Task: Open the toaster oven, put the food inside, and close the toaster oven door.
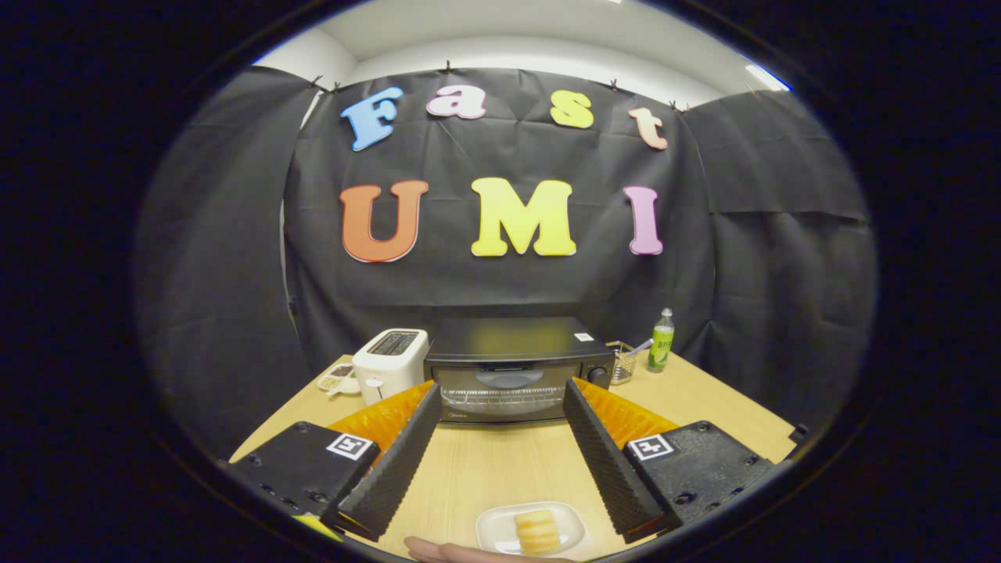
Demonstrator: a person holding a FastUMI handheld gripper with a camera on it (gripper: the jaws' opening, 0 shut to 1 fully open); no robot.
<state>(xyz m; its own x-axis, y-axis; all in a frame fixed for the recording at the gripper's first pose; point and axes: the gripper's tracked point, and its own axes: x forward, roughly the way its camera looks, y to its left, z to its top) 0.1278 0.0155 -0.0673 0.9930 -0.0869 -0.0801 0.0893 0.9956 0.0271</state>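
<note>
- Gripper view: the gripper (pixel 500 407) points across a light wooden table (pixel 493 469) toward the booth's black cloth wall, its two ribbed fingers (pixel 391 469) spread well apart with nothing held between them.
- The black toaster oven with a glass door (pixel 516 375) stands at 12 o'clock from the gripper, just beyond the fingertips, which frame its front on both sides. Its door is shut, and a wire rack shows dimly through the glass. A round knob sits at the right end of its front panel.
- A white rounded rectangular plate (pixel 494 532) lies on the table at 6 o'clock, low between the two fingers and near their bases. On it rests the food, a pale yellow ridged bread roll (pixel 537 530), lying right of the plate's middle.
- A person's fingertips (pixel 453 552) show at 6 o'clock, just beside the plate's near left edge.
- A white two-slot pop-up toaster (pixel 389 361) stands at 11 o'clock, just beside the oven's left side.
- A small white dish holding dark and light bits (pixel 338 378) sits at 10 o'clock, just left of the toaster, close to the table's edge.
- A small wire mesh basket (pixel 623 364) stands at 1 o'clock, just beside the oven's right side, with a pale utensil handle leaning out of it.
- A green plastic bottle with a white cap (pixel 661 341) stands upright at 1 o'clock, right of the basket and close to the cloth wall.
</note>
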